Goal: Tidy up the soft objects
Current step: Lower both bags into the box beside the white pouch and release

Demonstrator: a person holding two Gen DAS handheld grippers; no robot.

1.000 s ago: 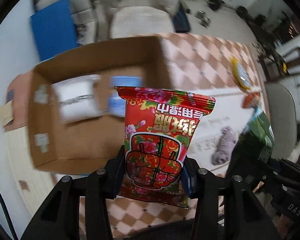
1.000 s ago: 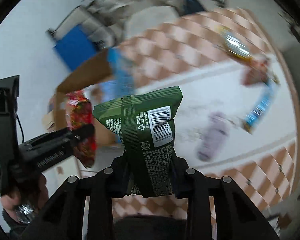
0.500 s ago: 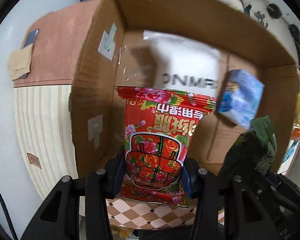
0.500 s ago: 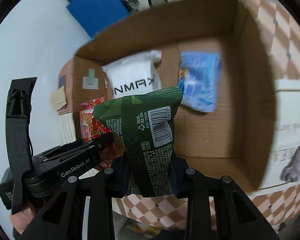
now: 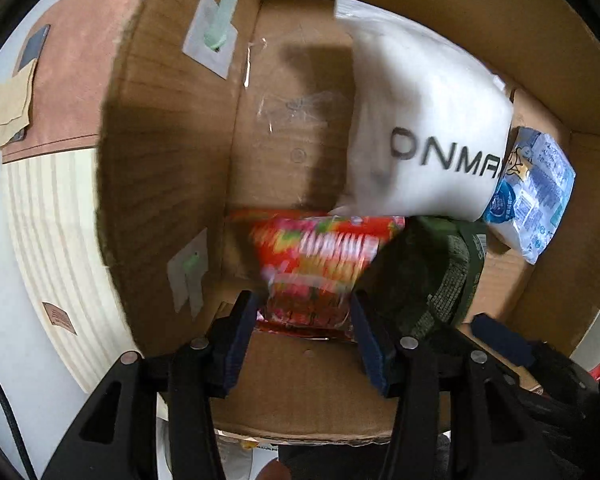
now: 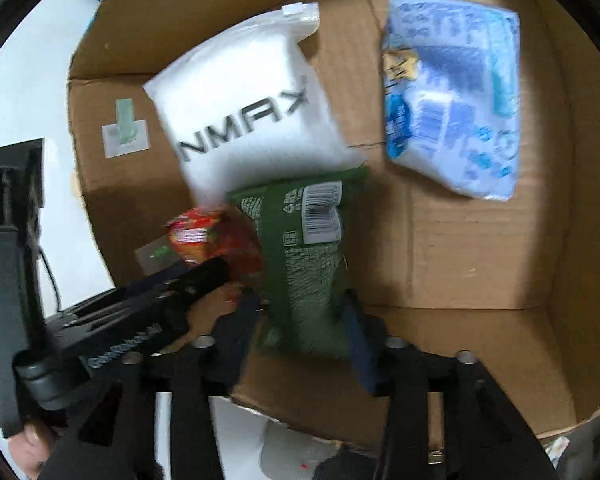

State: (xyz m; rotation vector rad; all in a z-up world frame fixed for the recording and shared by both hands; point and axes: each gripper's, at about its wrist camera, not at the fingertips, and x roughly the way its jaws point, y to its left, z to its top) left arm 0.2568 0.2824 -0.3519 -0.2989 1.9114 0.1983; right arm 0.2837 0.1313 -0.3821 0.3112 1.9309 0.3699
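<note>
Both grippers reach into an open cardboard box (image 5: 168,152) (image 6: 460,248). My left gripper (image 5: 304,320) has its jaws spread, and the red floral snack bag (image 5: 320,256) is blurred between them, low in the box. My right gripper (image 6: 300,316) also has spread jaws, with the green snack bag (image 6: 304,264) blurred between them. The red bag also shows in the right wrist view (image 6: 208,236) beside the green bag, and the green bag in the left wrist view (image 5: 440,276). A white ONMAX pouch (image 5: 420,120) (image 6: 248,112) and a blue tissue pack (image 5: 532,196) (image 6: 452,104) lie in the box.
The box walls close in on all sides. A pale wooden surface (image 5: 48,240) and a reddish brown panel (image 5: 80,68) lie left of the box. The left gripper's body (image 6: 100,332) crowds the lower left of the right wrist view.
Both grippers have moved down into the box. Their jaws have opened, and the red and green bags have slipped lower between the fingers, blurred with motion.
</note>
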